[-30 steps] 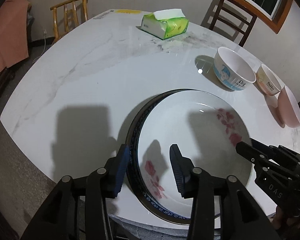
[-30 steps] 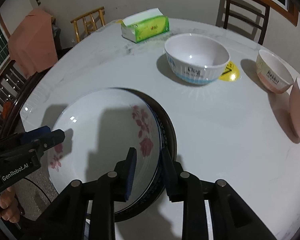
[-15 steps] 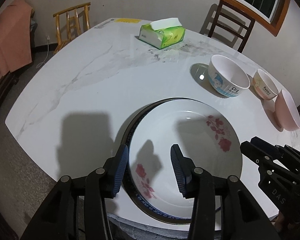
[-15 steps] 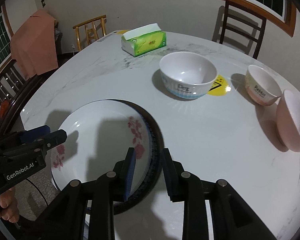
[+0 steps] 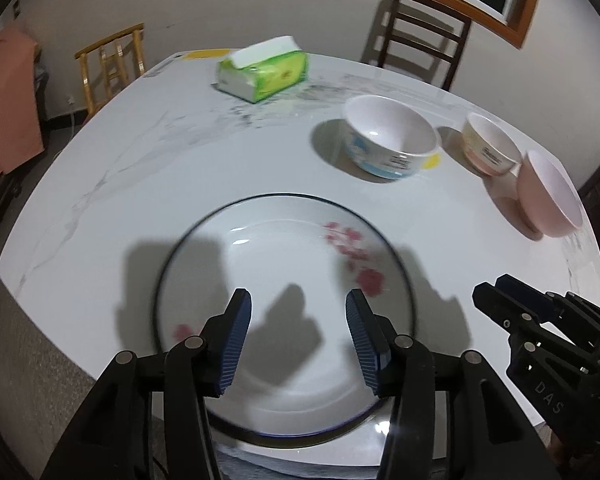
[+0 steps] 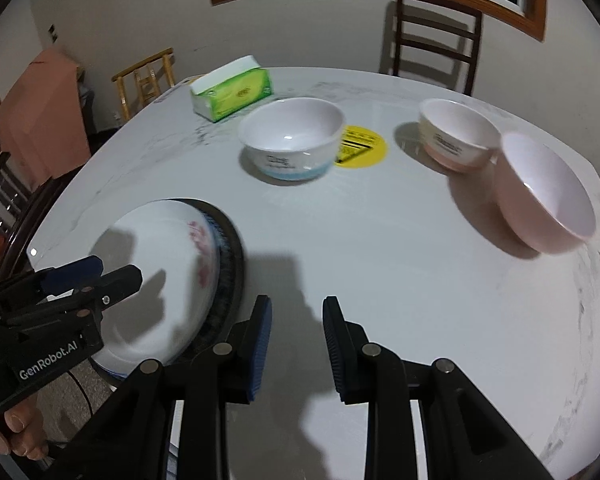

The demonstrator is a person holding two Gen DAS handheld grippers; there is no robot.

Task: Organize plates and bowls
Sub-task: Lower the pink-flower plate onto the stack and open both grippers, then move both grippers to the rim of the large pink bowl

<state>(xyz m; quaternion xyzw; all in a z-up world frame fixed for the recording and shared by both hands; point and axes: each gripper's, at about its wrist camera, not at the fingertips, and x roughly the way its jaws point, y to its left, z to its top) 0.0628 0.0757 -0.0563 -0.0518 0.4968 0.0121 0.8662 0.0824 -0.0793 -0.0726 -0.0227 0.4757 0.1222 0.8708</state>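
1. A white marble desk [image 5: 148, 168] fills the room's middle, with wooden chairs behind it.
2. At the near edge a white plate [image 5: 284, 280] with red flowers sits on top of a dark-rimmed plate [image 6: 230, 276], stacked.
3. The left gripper [image 5: 298, 334] hangs over the near part of the top plate, its blue-padded fingers spread wide and holding nothing.
4. The right gripper [image 6: 296, 336] hovers over bare desk just right of the plates, fingers parted and empty.
5. Farther back stands a white bowl [image 6: 290, 138] with a blue base, upright.
6. A yellow sticker [image 6: 360, 146] lies on the desk just behind that bowl.
7. To the right, a small cream bowl [image 6: 456, 136] stands upright.
8. A pink bowl [image 6: 540, 196] sits just beside the cream bowl, tilted on its side near the desk's right edge; I cannot tell whether they touch.
9. A green tissue pack [image 5: 262, 70] lies at the far side.
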